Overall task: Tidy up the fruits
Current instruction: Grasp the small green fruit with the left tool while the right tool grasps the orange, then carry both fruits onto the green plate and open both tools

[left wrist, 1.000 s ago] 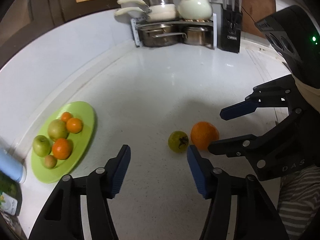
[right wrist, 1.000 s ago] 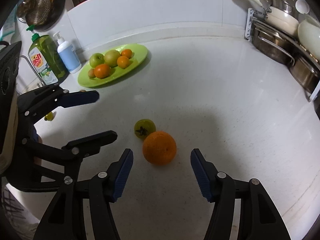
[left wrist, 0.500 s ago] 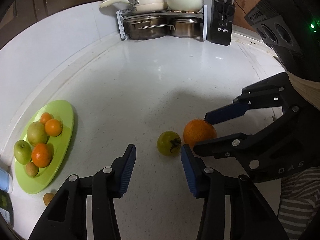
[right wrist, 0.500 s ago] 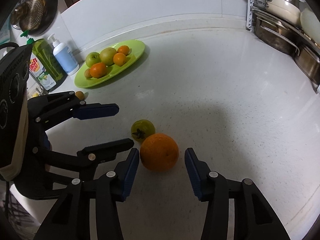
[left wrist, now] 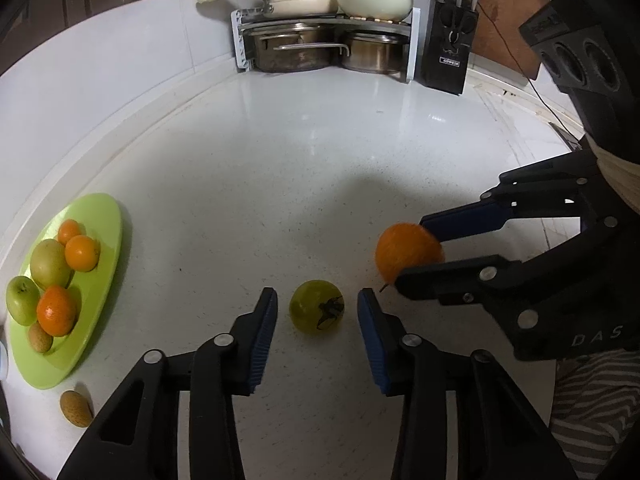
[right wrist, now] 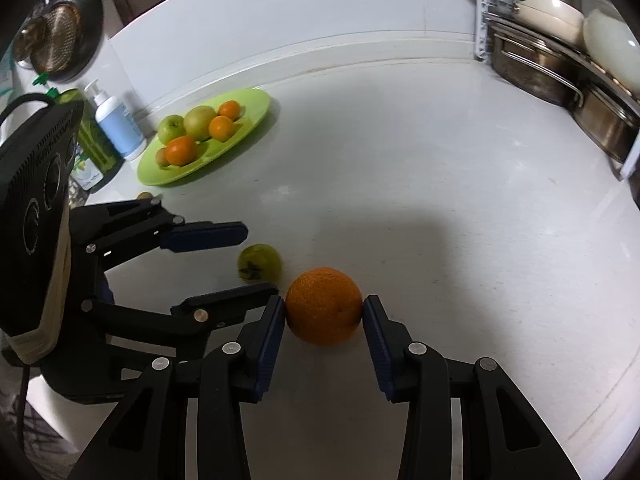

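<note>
Right gripper [right wrist: 324, 312] jaws closing snug on the firm, round orange [right wrist: 324, 305] at its widest; left gripper [left wrist: 317, 314] jaws closing round the smooth green fruit [left wrist: 316, 306], gaps either side.

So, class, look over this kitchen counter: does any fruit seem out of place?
Yes. A small brown fruit lies on the counter just off the green plate where the other fruit is gathered. The orange and green persimmon also sit loose mid-counter.
</note>
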A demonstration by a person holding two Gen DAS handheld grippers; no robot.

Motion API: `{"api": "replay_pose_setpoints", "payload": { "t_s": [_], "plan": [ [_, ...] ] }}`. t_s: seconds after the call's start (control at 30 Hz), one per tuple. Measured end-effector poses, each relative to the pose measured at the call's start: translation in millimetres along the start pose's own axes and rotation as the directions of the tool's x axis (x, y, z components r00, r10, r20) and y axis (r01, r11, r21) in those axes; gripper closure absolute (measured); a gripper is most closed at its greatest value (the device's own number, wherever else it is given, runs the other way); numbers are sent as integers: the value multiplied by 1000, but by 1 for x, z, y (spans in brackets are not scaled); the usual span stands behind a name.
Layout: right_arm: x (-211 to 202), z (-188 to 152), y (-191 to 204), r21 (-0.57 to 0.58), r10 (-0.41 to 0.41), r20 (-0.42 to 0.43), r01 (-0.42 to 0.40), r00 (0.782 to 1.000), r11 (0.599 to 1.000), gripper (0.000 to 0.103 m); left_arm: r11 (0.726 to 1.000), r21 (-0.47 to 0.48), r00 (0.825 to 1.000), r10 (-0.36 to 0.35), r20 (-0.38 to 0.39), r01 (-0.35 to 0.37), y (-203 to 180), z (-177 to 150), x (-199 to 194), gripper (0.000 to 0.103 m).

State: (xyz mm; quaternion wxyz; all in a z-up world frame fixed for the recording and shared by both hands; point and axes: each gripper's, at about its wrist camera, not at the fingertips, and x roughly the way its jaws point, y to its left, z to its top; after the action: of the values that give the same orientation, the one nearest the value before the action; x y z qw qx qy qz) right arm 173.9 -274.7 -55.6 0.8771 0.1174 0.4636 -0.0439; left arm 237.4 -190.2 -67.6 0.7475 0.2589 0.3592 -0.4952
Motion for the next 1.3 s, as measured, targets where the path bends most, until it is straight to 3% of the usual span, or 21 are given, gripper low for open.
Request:
{"api": "replay_pose_setpoints", "payload": {
  "t_s": [0.17,0.43,0.73,0.97,1.3],
  "plan": [
    [-1,1,-3,1,-14,5,14,1000,1000,62,1000,-15,1000,17,-9,-17,-3,0,2,74],
    [-4,0,-7,-8,-5,16,5,1000,1000,62,993,-106,998,61,9,-59,-3,2,-10,74],
    [-16,5,-3,-40,33,56,-30,998,999,62,963,-243,989,134,64,-114,-4,-3,-44,74],
    [-25,14,8,-87,75,92,-67,993,994,62,927,-337,974,208,89,-167,0,-7,-67,74],
    [-33,35,27,-155,156,142,-134,977,979,62,875,-415,938,324,121,-249,7,-11,-101,74]
  ]
}}
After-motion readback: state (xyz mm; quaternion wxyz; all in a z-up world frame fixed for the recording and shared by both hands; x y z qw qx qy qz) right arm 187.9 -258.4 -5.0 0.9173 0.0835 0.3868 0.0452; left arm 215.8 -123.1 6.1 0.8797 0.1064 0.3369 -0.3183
